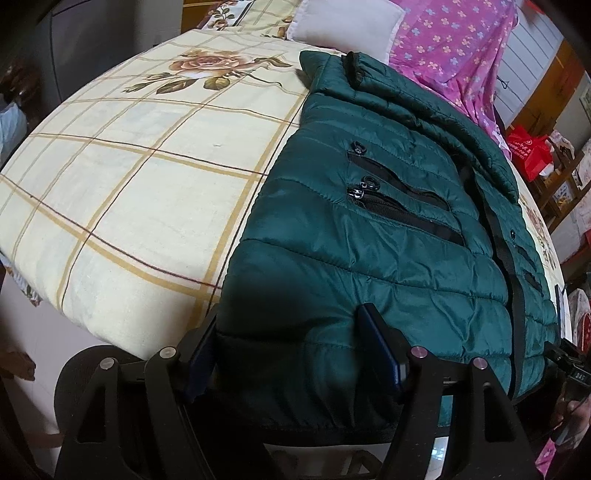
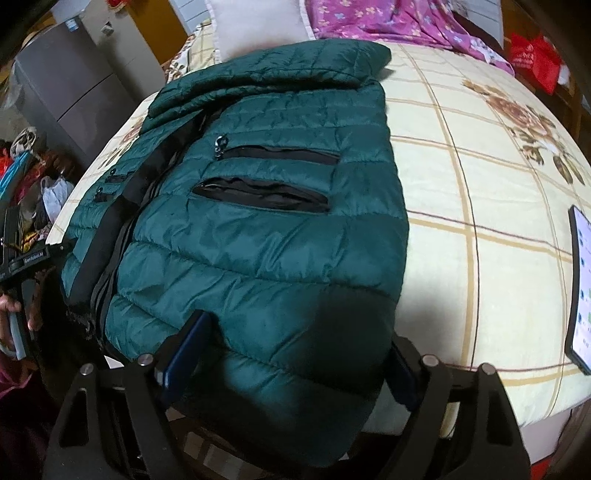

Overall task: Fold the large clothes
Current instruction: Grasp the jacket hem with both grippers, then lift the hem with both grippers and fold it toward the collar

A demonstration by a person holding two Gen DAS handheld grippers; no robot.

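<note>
At six o'clock, your left gripper [image 1: 291,354] and right gripper [image 2: 295,354] straddle the jacket [image 1: 369,240] hem, jaws spread; slick padding may slip out.

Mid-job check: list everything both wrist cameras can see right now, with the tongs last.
jacket: one, dark green quilted with black zip pockets, lying flat on the bed, hem at the near edge
bedsheet: one, cream with brown checks and rose prints, covering the bed
pillow: one, white, at the far end of the bed
floral cloth: one, purple, beside the pillow
phone: one, screen lit, on the sheet to the jacket's right
red bag: one, beyond the bed
cabinet: one, grey, beside the bed
left tongs: one, black, open wide, astride the jacket's hem
right tongs: one, black, open wide, astride the hem's other corner
</note>
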